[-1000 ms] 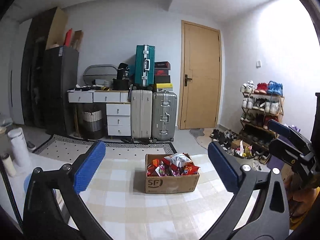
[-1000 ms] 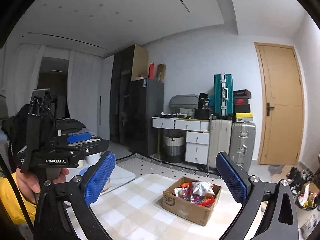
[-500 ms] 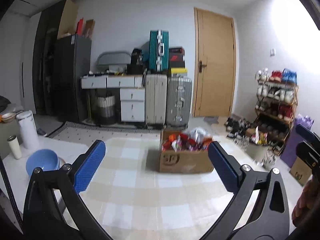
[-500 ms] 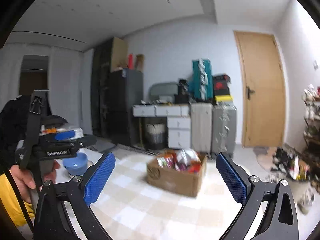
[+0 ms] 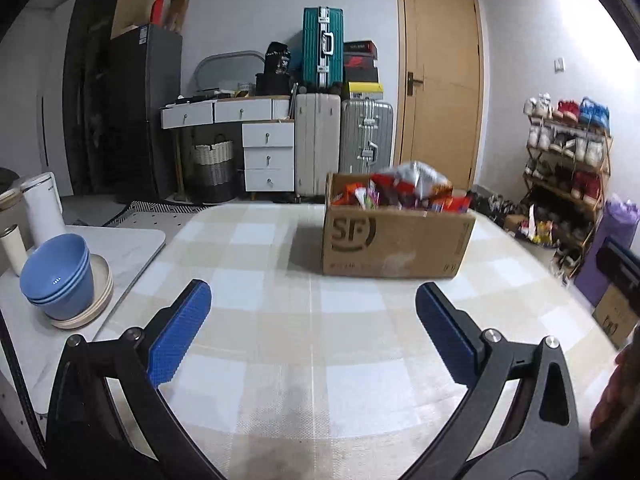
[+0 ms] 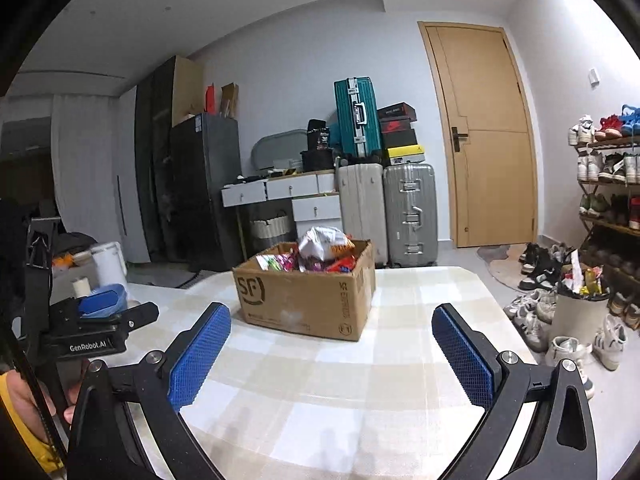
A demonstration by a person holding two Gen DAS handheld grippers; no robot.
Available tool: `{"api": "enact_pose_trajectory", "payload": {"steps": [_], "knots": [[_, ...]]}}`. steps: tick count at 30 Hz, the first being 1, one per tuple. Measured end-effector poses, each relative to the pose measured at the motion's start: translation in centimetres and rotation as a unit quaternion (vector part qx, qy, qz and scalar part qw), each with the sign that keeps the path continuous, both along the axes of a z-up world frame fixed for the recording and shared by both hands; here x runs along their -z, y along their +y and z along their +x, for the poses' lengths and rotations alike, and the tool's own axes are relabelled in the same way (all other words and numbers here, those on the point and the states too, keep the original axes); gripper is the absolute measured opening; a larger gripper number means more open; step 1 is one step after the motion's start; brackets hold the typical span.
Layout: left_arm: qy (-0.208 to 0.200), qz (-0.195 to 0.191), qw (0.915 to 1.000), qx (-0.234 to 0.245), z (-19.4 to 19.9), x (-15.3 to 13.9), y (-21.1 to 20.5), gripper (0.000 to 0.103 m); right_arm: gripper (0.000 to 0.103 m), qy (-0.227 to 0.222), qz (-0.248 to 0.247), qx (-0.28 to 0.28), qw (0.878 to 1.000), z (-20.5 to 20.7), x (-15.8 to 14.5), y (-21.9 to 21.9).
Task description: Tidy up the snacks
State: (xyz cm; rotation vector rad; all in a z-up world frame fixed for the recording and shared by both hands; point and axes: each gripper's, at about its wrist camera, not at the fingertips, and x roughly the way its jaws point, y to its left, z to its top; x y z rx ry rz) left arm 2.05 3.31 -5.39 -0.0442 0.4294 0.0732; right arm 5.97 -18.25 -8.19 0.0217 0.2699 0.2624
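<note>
A brown cardboard box marked SF stands on the checked tablecloth, heaped with colourful snack packets. My left gripper is open and holds nothing, low over the cloth and well short of the box. My right gripper is also open and holds nothing, with the box just beyond its blue pads. The left gripper's body shows at the left of the right wrist view, held by a hand.
Stacked blue bowls on plates sit on a white side table to the left, with a white kettle. Suitcases, drawers and a door stand behind. A shoe rack and a bin are on the right.
Both grippers have dropped lower and come closer to the table and box. The view now looks across the box's front instead of down into it. Both stay open.
</note>
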Motion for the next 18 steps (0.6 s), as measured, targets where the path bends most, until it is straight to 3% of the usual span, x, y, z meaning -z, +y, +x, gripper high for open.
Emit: {"api": "enact_pose_trajectory", "payload": {"steps": [7, 18], "knots": [[0.001, 0.002, 1.0, 0.005, 2.1, 4.3, -0.7, 0.102, 0.102, 0.014, -0.058, -0.015, 0.998, 1.2, 1.8, 2.1], [-0.002, 0.003, 1.0, -0.001, 2.9, 4.5, -0.5, 0.102, 0.102, 0.031, -0.041, -0.022, 0.998, 2.0, 2.0, 1.5]]}}
